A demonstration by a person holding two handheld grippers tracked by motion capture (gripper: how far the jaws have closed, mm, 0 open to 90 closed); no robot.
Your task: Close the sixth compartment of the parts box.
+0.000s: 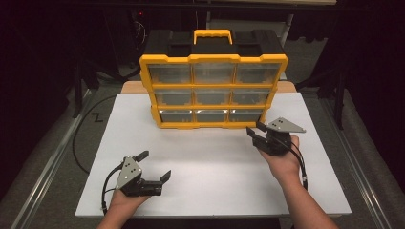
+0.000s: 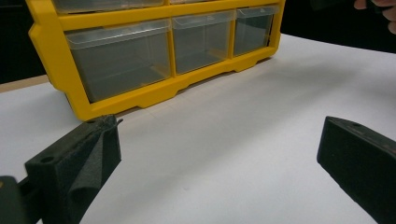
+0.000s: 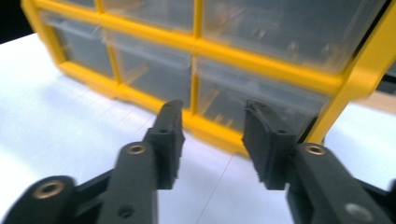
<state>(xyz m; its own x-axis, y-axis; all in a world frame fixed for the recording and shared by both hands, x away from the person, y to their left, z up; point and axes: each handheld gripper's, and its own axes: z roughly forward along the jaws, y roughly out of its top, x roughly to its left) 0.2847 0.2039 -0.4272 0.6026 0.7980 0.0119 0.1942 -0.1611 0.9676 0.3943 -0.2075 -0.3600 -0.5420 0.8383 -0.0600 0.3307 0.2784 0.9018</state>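
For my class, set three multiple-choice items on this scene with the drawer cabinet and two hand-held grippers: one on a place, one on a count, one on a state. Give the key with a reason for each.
1. Which gripper is nearer the drawer cabinet?
A. the left gripper
B. the right gripper
C. both equally near

2. How many clear drawers does the cabinet's front show?
A. six
B. nine
C. twelve

3. How do the left gripper's jaws stand?
A. wide apart, holding nothing
B. shut on a drawer
C. shut on a cable

Key:
1 B, since in the high view the right gripper hangs just off the cabinet's lower right corner, while the left one sits near the front edge of the white table.
2 B, three rows of three in the yellow frame.
3 A, the left gripper view shows bare table between the two jaws.
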